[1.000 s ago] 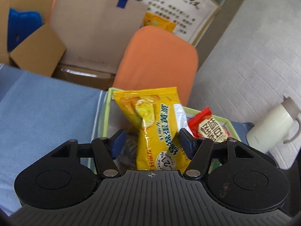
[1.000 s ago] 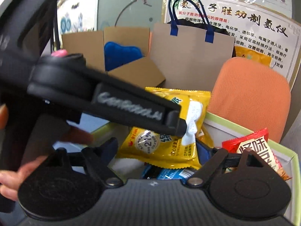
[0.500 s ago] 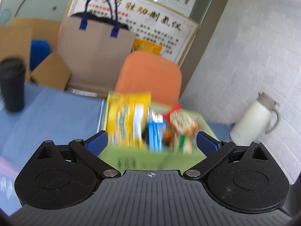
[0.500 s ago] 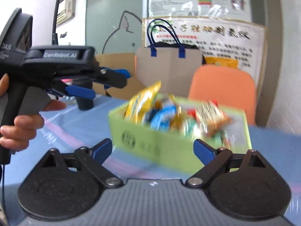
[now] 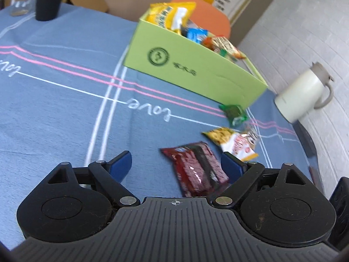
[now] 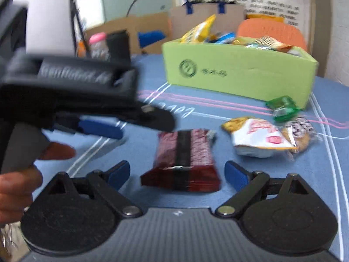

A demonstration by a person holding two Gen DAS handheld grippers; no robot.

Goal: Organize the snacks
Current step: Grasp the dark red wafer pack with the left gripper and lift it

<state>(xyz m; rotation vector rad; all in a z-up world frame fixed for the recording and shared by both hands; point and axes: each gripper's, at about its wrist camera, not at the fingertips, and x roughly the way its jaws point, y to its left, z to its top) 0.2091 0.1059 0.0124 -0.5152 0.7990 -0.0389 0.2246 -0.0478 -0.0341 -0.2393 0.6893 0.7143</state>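
My left wrist view looks down and forward, low over the blue cloth-covered worktop (image 5: 65, 100), toward the light green cardboard box (image 5: 196, 72). My right wrist view sits lower and more level, facing the same box (image 6: 240, 74). Both share the dark red flat snack packet (image 5: 196, 170) (image 6: 183, 161) lying close ahead.

One green box (image 5: 196, 69); four loose snack packets on the tablecloth: dark red (image 5: 196, 172), white-and-yellow (image 5: 235, 144), green (image 5: 234, 112), one clear-wrapped (image 6: 302, 134); perhaps five packets inside the box.
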